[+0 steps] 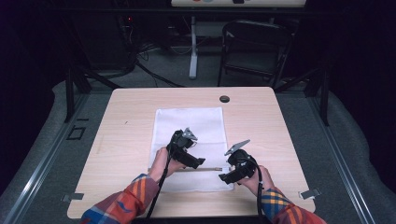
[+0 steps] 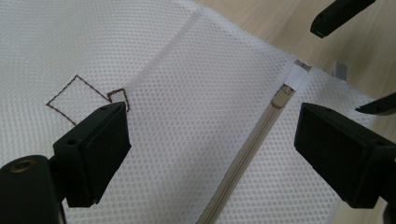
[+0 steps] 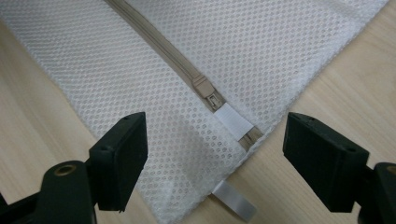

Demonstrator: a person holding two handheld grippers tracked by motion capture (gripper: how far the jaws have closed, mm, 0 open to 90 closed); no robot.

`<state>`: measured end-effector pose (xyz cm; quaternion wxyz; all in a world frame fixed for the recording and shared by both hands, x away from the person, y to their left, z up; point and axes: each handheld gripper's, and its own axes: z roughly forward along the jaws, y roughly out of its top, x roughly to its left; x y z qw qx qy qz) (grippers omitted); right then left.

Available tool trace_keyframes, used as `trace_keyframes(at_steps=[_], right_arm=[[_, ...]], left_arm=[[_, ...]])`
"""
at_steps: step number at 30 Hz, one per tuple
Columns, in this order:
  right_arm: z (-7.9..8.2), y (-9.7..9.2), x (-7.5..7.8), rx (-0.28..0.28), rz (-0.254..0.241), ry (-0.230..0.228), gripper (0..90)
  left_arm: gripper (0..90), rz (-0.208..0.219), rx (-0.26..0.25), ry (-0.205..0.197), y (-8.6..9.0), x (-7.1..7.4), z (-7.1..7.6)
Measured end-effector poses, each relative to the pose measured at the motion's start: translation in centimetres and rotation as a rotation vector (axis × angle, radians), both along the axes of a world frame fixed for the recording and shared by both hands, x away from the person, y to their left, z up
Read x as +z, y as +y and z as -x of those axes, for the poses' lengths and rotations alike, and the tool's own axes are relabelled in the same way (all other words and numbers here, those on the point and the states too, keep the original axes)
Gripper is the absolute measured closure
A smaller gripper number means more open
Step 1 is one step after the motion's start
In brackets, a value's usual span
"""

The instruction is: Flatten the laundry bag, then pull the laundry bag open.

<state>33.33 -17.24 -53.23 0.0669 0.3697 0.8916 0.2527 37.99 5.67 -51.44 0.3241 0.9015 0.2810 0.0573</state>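
Observation:
A white mesh laundry bag [image 1: 191, 123] lies flat on the wooden table [image 1: 121, 140], and a tan zipper [image 1: 205, 169] runs along its near edge. My left gripper [image 1: 201, 162] hovers open over the mesh [image 2: 196, 84], with the zipper [image 2: 250, 149] running between its jaws and the slider [image 2: 281, 98] just ahead. My right gripper [image 1: 223, 178] is open above the bag's near right corner. The zipper slider [image 3: 205, 87] and a white fabric tab [image 3: 233, 120] lie between its jaws, untouched. A brown stitched outline [image 2: 74, 100] marks the mesh.
A small white ribbon loop [image 3: 233, 200] sticks out from the bag's corner onto the wood. A black round cap [image 1: 224, 99] sits near the table's far edge. A dark folding chair [image 1: 254, 46] and a white stand [image 1: 193, 46] are behind the table.

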Motion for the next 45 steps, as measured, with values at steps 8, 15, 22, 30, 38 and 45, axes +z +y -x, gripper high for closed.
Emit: trace_keyframes(at_steps=[8, 15, 22, 30, 38, 45], right_arm=[[-0.2, -0.4, 0.1, -0.013, -0.007, -0.015, 25.8], [-0.7, -0.3, -0.3, -0.020, 0.018, -0.002, 35.7], [-0.9, -0.4, -0.9, -0.043, 0.014, 0.014, 59.4], [-1.3, -0.4, -1.8, -0.044, 0.039, 0.035, 85.6], [-1.3, 0.1, -2.2, -0.046, 0.048, 0.023, 90.0], [-1.3, 0.1, -2.2, -0.046, 0.052, 0.023, 90.0]], left_arm=[[11.1, -0.004, -0.046, 0.002, -1.5, -0.6, 0.6], [14.2, 0.000, -0.092, 0.035, -2.8, -2.2, 0.5], [17.2, -0.019, -0.153, 0.033, -4.3, -3.1, 0.6], [28.2, -0.020, -0.201, 0.041, -5.3, -3.7, 0.7], [51.6, -0.034, -0.251, 0.042, -5.9, -4.3, 0.9], [63.7, -0.036, -0.276, 0.030, -6.3, -4.6, 1.0]])
